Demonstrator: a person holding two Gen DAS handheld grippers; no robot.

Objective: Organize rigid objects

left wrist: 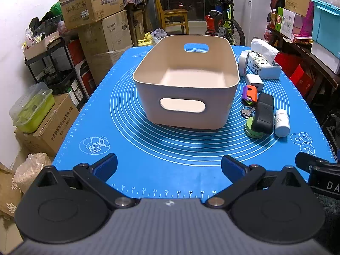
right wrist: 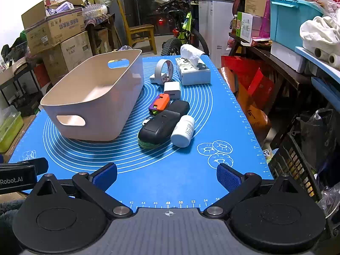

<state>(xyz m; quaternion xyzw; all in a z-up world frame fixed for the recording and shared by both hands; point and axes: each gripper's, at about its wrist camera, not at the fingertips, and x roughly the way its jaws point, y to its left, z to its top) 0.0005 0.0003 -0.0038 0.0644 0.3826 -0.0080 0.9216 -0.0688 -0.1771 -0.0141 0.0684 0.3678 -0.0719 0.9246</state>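
Note:
An empty beige basket (left wrist: 187, 114) (right wrist: 93, 114) stands mid-mat. To its right lie a row of objects: a white pill bottle (left wrist: 282, 123) (right wrist: 183, 130), a black case (left wrist: 263, 113) (right wrist: 161, 125) resting on a green tape roll (left wrist: 251, 130) (right wrist: 146, 144), an orange-purple gadget (left wrist: 249, 93) (right wrist: 160, 103), a white charger (left wrist: 255, 81) (right wrist: 171, 89) and a grey tape roll (left wrist: 242, 60) (right wrist: 162, 69). My left gripper (left wrist: 169, 166) is open and empty at the mat's near edge. My right gripper (right wrist: 166, 175) is open and empty, near of the bottle.
A tissue box (left wrist: 263, 63) (right wrist: 192, 70) sits at the back right of the blue mat (left wrist: 131, 144) (right wrist: 223, 114). Cardboard boxes (left wrist: 102, 25) stand left of the table, shelves and bags (right wrist: 255, 89) to the right, and a bicycle (right wrist: 182, 31) stands behind.

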